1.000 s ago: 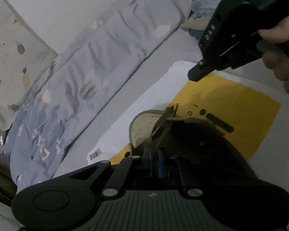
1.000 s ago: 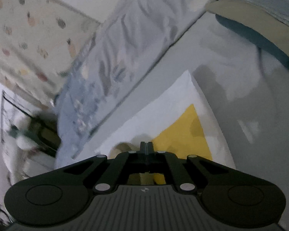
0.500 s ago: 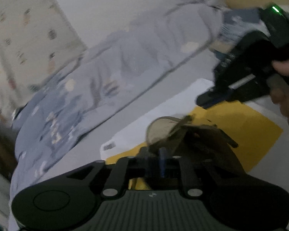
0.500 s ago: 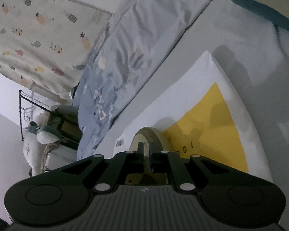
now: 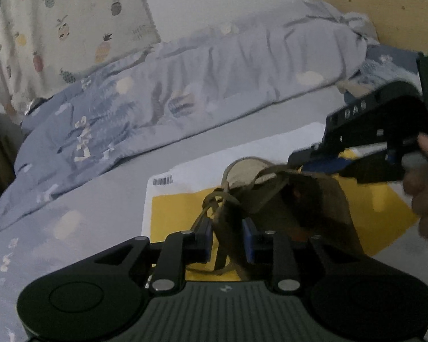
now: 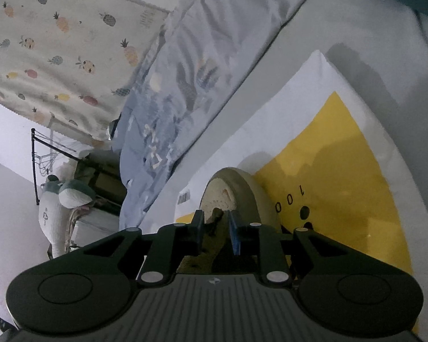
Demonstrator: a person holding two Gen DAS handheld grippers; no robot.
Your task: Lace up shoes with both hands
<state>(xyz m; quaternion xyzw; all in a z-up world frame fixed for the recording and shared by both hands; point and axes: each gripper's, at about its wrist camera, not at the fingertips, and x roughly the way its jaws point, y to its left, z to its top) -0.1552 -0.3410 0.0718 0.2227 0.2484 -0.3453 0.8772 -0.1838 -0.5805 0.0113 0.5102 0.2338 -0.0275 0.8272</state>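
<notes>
2 claws work the shoe [image 5: 296, 199] on the yellow mailer [image 5: 179, 213] on the bed: left claw [image 5: 228, 238] and right claw [image 6: 216, 229], both just eased apart, straddle laces [image 5: 214, 199] loosely. Judged mid-lacing; next, re-pinch and draw through.

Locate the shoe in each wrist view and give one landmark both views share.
Left wrist: shoe lower centre, just beyond the left gripper.
Right wrist: shoe lower centre, toe up, past the right gripper.
Shared landmark: yellow-and-white sheet under it.

Grey bed [image 5: 105, 199] — rumpled blue duvet [image 5: 185, 91], yellow-white bag [image 6: 342, 156] under shoe [image 5: 285, 199].
</notes>
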